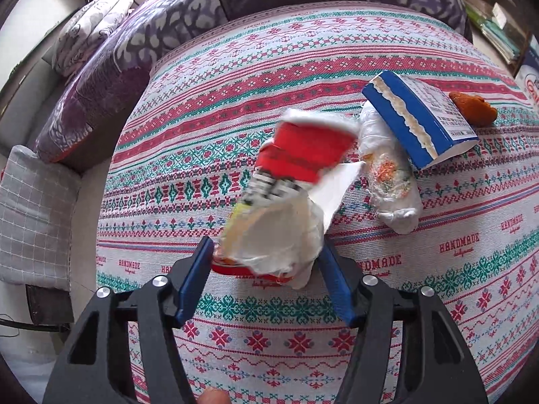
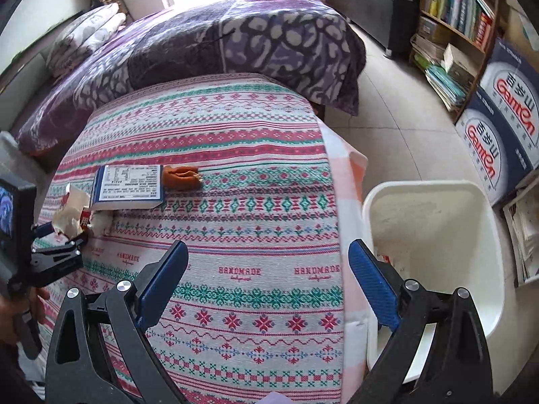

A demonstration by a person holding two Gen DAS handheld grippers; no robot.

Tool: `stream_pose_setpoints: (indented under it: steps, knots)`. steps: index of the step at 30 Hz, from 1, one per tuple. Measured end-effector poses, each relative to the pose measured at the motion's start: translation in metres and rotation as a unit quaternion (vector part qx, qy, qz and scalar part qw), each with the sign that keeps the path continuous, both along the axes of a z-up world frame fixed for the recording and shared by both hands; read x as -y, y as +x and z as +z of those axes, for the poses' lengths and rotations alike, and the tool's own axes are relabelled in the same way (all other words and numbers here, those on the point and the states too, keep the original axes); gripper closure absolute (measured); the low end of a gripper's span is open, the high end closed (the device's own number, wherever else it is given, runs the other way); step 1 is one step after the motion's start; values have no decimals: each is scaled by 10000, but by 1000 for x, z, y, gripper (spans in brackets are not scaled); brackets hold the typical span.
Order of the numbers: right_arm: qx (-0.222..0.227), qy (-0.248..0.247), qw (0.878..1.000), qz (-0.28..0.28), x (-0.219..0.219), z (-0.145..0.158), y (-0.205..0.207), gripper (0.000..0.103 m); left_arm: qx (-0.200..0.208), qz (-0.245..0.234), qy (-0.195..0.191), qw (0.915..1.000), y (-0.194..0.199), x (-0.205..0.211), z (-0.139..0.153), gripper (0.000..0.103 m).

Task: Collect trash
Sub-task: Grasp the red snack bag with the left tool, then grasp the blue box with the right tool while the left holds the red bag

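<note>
Lying lengthwise, red wrapper point(image 1: 296, 168) points away from left gripper point(image 1: 266, 252).

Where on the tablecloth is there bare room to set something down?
Free: the tablecloth from the orange scrap toward the white bin, and the near strip below the "HANDMADE" print. Crowded: the left side, around the blue box, white wad and red wrapper.
</note>
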State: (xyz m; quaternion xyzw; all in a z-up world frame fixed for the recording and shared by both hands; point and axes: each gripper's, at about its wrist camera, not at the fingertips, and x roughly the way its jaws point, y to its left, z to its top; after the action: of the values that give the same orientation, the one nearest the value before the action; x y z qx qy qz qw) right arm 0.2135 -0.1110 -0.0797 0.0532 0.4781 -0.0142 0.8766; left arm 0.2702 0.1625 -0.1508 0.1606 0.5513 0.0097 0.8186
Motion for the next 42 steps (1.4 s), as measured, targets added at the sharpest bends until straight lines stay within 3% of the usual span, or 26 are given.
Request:
stream_pose_setpoints:
  steps: [5,11,16,20,23,25,26,29,33,37,42]
  knots:
    - [143,-313,9965,762,-44,-10,12,11,226,451,-761,9958,-3,-28,21,52]
    - [293,-682,9855,1528,-84,-16,34,11,567,1004,-1198,9861,-7,-58,55,52]
    - [629,-1897,9537,2248,-131,-34,51,11,688,1309,-1436,9785,-10,-72,73,51]
    - [828,-2404,9345,2490,-159,-47,58,11,710,1534,-1592,9727,-6,-82,78,51]
    - [837,-2537,9281,2594,-173,-54,69,13,706,1594,-1651,9707,-4,-85,78,51]
    - [832,-2496,9288,2608,-177,-54,76,18,692,1600,-1664,9705,-5,-85,78,51]
    - [797,-2420,9308,2621,-178,-54,81,25,696,1605,-1648,9707,-5,-85,78,51]
    - [531,-2059,9405,2652,-179,-53,94,67,710,1650,-1691,9691,-6,-87,79,51]
    - [635,-1537,9605,2234,-167,-31,104,87,841,1725,-1746,9658,-8,-90,86,51]
    - [777,-791,9800,1655,-144,5,107,94,1043,1867,-1854,9591,-11,-91,99,51]
    - [1039,-207,9867,1234,-122,39,96,95,1457,2041,-1917,9489,-20,-87,123,51]
